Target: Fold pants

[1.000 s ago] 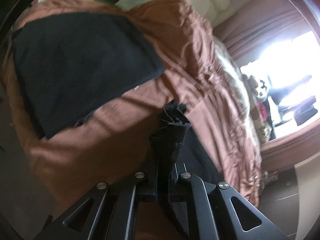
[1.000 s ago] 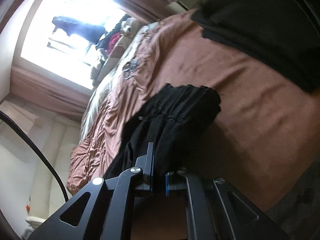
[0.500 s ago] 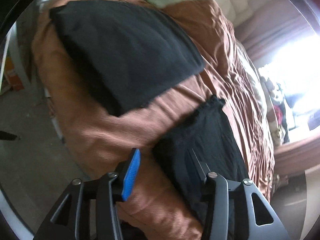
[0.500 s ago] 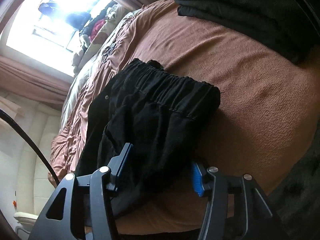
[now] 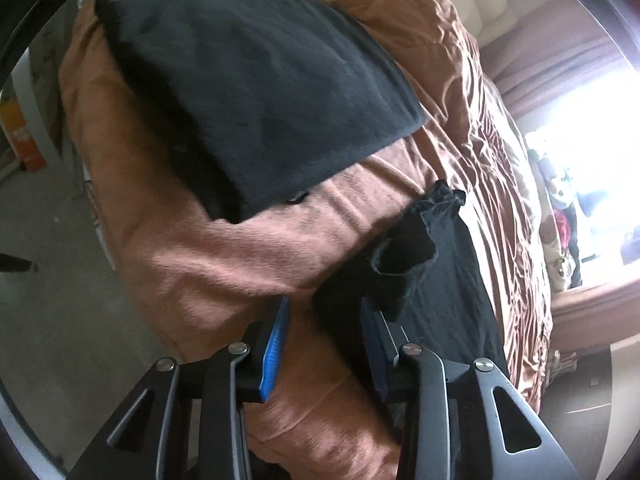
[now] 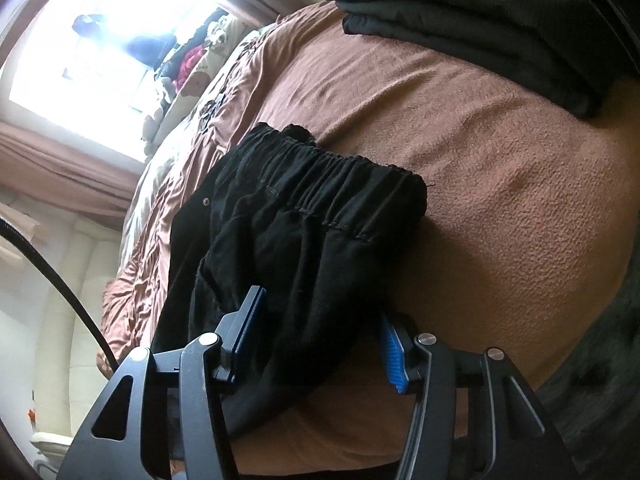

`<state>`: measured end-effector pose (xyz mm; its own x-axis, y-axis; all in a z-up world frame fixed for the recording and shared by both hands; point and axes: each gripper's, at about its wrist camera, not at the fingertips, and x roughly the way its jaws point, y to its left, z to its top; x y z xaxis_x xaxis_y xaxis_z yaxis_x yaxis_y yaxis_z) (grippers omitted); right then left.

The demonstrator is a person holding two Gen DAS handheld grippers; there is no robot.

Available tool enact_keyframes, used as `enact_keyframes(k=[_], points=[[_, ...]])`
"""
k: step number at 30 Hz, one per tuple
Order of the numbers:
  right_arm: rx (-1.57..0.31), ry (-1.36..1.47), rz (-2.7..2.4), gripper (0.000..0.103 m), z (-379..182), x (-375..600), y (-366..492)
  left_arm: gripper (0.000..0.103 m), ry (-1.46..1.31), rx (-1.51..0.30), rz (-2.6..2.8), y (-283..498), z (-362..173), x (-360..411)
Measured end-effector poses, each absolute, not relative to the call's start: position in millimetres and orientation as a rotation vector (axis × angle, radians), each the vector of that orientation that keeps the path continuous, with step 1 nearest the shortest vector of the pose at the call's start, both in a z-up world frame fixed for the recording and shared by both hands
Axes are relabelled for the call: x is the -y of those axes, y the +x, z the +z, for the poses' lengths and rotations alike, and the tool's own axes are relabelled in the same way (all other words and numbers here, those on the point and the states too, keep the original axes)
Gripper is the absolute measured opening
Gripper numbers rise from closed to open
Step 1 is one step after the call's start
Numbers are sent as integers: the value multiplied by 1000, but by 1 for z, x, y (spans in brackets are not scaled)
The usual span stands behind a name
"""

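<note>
Pants (image 6: 304,220), black, lie on the brown blanket (image 6: 500,184) of a bed, near its near edge; in the right wrist view the gathered elastic waistband (image 6: 336,164) faces away from the camera and the cloth below it is bunched and draped toward the claw. In the left wrist view the same garment (image 5: 440,264) appears as a narrow dark strip running along the blanket, one end curled up into a loose open fold (image 5: 404,252). The fabric looks thin and limp, with creases under the waistband; it lies layered but not yet as a tidy packet.

Step in hand, as judged: a release after one fold, with re-gripping for the next. The right claw (image 6: 320,340) stands spread, blue pads (image 6: 394,356) either side of the draped cloth without pressing it. The left claw (image 5: 324,328) is also parted but its jaws are closing, with the curled end of the pants lying partly between them and against the right-hand finger; no pinch is visible yet.

The next move probably calls for a firm pinch through all layers at each side, then a lift and carry together so the cloth doubles over evenly. The curled end may need flattening first.

Beyond the pants, a stack of dark folded garments (image 5: 256,92) rests farther up the blanket, well apart; a bright window (image 6: 100,40) with brown curtains (image 6: 60,160) lies behind.
</note>
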<state>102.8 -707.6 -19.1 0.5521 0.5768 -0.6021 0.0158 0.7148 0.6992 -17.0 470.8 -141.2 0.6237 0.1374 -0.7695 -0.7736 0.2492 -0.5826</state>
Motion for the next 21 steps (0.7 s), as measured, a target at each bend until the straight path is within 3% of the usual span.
enact_keyframes(k=[9,16,18,19,21], points=[[-909,769,369,51,-29,713,110,33,-1185,-626,679,-14,-152,-454],[-899,827,385,51,-39,711,126,19,-1161,-577,750,-11,-153,-458],[-888,801,363,31,-34,712,129,18,-1131,-577,758,-9,-148,-457],[-882,785,351,15,-30,713,131,17,-1126,-565,757,-11,-144,-457],[-864,771,363,8,-22,714,131,16,-1145,-553,759,-14,-141,-459]])
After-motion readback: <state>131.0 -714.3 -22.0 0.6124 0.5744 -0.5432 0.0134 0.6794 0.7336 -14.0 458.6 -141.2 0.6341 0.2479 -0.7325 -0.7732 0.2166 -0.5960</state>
